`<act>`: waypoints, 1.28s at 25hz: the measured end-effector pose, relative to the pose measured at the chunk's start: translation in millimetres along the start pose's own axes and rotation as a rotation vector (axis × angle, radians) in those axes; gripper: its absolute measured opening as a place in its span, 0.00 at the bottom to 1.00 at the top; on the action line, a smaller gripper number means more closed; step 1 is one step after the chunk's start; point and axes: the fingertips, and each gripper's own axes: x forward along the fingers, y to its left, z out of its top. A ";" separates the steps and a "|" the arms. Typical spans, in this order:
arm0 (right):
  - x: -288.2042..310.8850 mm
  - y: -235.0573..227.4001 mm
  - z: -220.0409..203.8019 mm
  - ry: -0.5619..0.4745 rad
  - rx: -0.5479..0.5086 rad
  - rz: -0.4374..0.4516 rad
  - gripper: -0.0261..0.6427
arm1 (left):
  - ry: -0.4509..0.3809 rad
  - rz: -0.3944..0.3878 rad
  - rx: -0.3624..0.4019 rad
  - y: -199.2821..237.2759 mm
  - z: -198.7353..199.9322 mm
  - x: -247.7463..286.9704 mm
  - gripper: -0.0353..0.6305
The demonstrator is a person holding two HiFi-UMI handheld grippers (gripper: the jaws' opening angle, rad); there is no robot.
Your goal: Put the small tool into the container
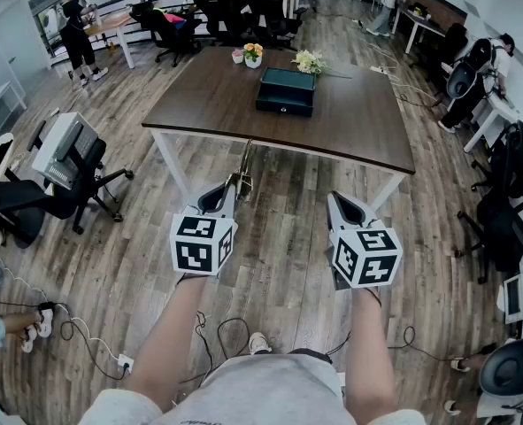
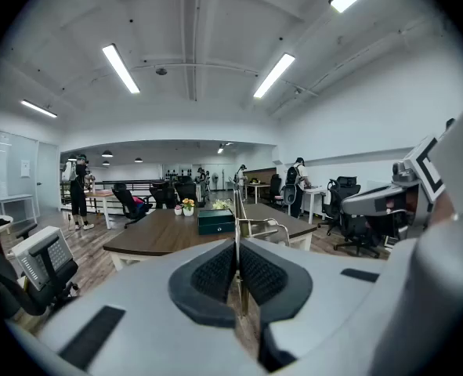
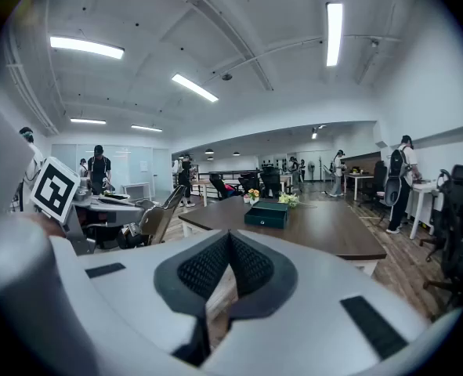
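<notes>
**Tool gripped in left tongs, container waiting on tabletop**

Floor (image 1: 279, 264): grey-brown planks; I stand on it with both arms held out in front.

Tabletop (image 1: 217, 96): dark wood on white legs, ahead of me and well apart from both my tongs.

Container (image 1: 286, 91): a dark green box near the middle of the tabletop, with a small pale fitting on its near face. From the head view it looks closed. A small flower pot (image 1: 253, 55) and a pale bouquet (image 1: 310, 61) lie just beyond it.

Left tongs (image 1: 234, 184): aimed at the tabletop, jaws closed hard on the small tool (image 1: 243, 168). The left gripper view shows the pads (image 2: 215, 272) pressed on a thin metal strip that stands up between them, with a metal loop just to its right.

Right tongs (image 1: 334, 198): level with the left and beside them, jaws brought together at the tips. The right gripper view shows nothing between the pads (image 3: 204, 269).

Small tool: brass-coloured, held in the air above the floor. In the head view its tip overlaps the near edge of the tabletop, and it is well short of the container.
</notes>
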 end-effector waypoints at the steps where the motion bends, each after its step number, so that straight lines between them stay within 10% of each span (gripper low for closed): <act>1: 0.0 0.2 -0.2 -0.001 0.000 -0.001 0.04 | 0.000 -0.002 0.001 -0.4 -0.1 0.6 0.06; 32: 106.5 -98.0 5.0 0.031 0.011 0.046 0.04 | 0.035 -0.001 0.010 -10.4 24.2 147.0 0.06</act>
